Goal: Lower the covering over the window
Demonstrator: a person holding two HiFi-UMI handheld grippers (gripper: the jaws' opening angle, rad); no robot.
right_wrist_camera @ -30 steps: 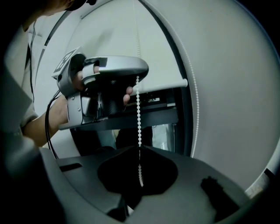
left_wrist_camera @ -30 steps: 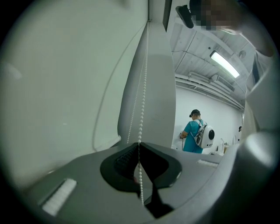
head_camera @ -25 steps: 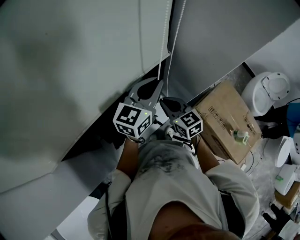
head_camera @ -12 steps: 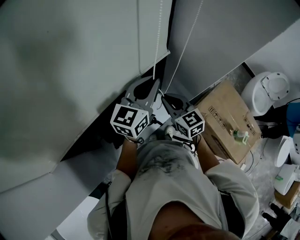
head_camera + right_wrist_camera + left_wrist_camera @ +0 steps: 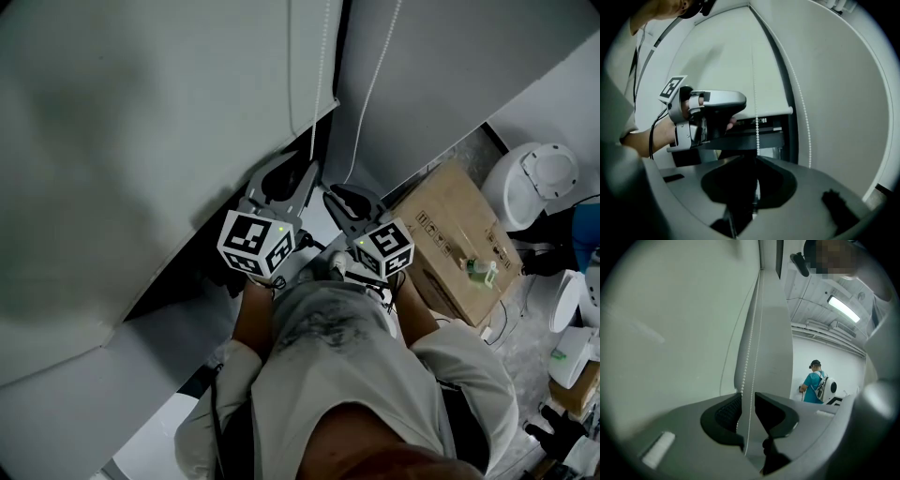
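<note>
Jaws of the left claw (image 5: pixel 748 398) had just been opening and stood apart, with the bead chain (image 5: pixel 745 367) running up between them and neither pad pressing on it. The right claw (image 5: pixel 754 160), just beside the left, was closed, and a strand of the same chain dropped straight into its meeting tips, so it looked to be the one holding.

From both claws the chain rose in two strands beside the edge of the roller blind (image 5: pixel 736 61). The blind's pale fabric hung flat and ended at a bottom rail (image 5: pixel 774 111). Below that rail a dark strip of window (image 5: pixel 791 136) remained uncovered, so the lowering seemed only partly done.

The chain was probably light and entirely limp, useless for pushing and good only for a pull along its own line. Its beads were small and smooth, yet each one gave a closed pad something to catch against, so a firm pinch across a single strand should have held. Taking both strands at once would likely have locked the loop. The best hold seemed higher on the working strand, above the right claw. The fabric looked soft and the rail stiff, and neither appeared heavy.
</note>
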